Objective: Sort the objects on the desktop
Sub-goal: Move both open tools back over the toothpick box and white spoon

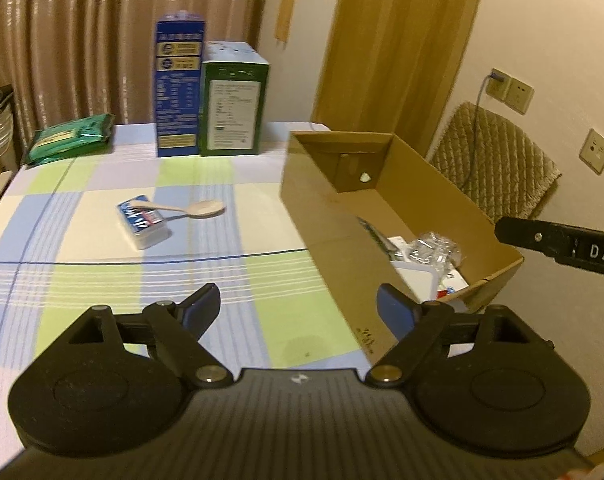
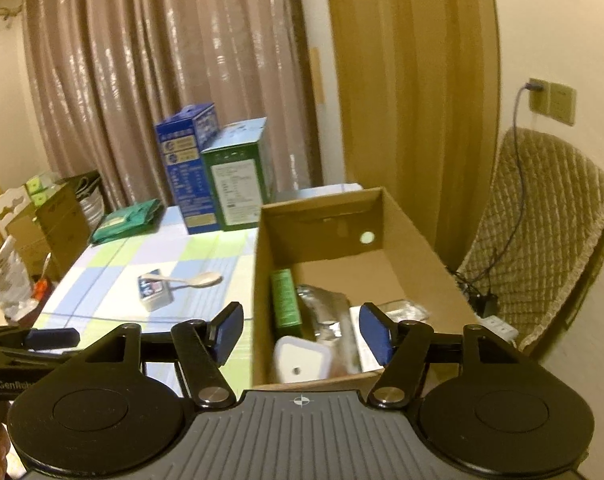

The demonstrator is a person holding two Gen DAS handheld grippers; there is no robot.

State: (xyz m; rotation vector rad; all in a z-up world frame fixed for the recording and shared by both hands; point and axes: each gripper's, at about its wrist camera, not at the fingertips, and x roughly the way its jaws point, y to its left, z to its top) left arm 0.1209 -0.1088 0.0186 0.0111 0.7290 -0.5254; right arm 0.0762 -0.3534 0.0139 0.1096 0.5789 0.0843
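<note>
A brown cardboard box (image 1: 333, 216) (image 2: 417, 236) stands on the right of the checked tablecloth (image 1: 102, 272) and holds several items: a white case (image 2: 302, 360), a green packet (image 2: 286, 300), foil and clear wrappers (image 1: 433, 248). On the cloth lie a small blue-and-white pack (image 1: 142, 220) (image 2: 154, 290) and a pale spoon (image 1: 200, 209) (image 2: 198, 279) resting on it. My left gripper (image 1: 298, 312) is open and holds nothing, above the cloth beside the box's near left wall. My right gripper (image 2: 303, 332) is open and holds nothing, above the box's near end.
A blue carton (image 1: 178, 88) and a green carton (image 1: 234, 108) stand at the table's back edge, with a green pouch (image 1: 70, 138) at the back left. A padded chair (image 2: 541, 240) stands right of the box. Boxes and bags (image 2: 42, 224) crowd the floor left.
</note>
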